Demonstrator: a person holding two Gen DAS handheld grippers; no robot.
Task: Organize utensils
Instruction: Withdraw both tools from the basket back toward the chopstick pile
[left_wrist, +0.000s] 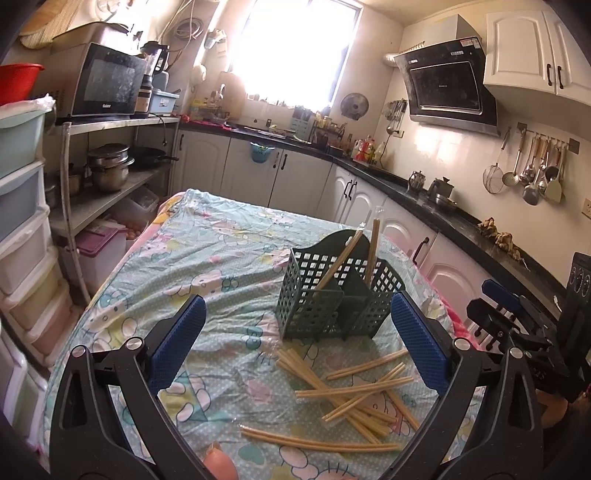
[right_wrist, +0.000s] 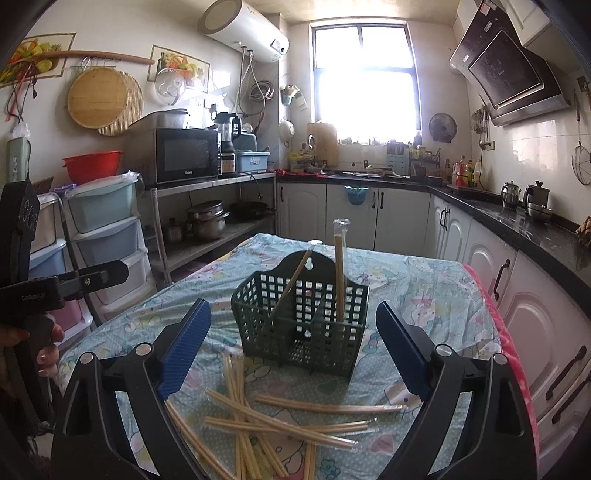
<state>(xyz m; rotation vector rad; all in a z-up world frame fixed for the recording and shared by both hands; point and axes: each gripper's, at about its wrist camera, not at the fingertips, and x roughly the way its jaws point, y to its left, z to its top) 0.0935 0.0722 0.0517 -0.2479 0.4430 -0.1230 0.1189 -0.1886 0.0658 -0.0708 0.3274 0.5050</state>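
Observation:
A dark green utensil basket (left_wrist: 334, 291) stands on the table with two wrapped chopstick pairs (left_wrist: 372, 251) leaning in it; it also shows in the right wrist view (right_wrist: 301, 314). Several wrapped chopstick pairs (left_wrist: 354, 391) lie scattered on the cloth in front of it, also in the right wrist view (right_wrist: 266, 421). My left gripper (left_wrist: 297, 339) is open and empty, above the pile. My right gripper (right_wrist: 293, 345) is open and empty, just before the basket. The right gripper also shows at the right edge of the left wrist view (left_wrist: 517, 325).
The table wears a patterned light blue cloth (left_wrist: 207, 251). A metal shelf with pots (left_wrist: 107, 166) and plastic drawers (left_wrist: 22, 221) stand at left. Counter and cabinets (right_wrist: 517, 266) run along the right. An orange object (left_wrist: 219, 461) lies at the near edge.

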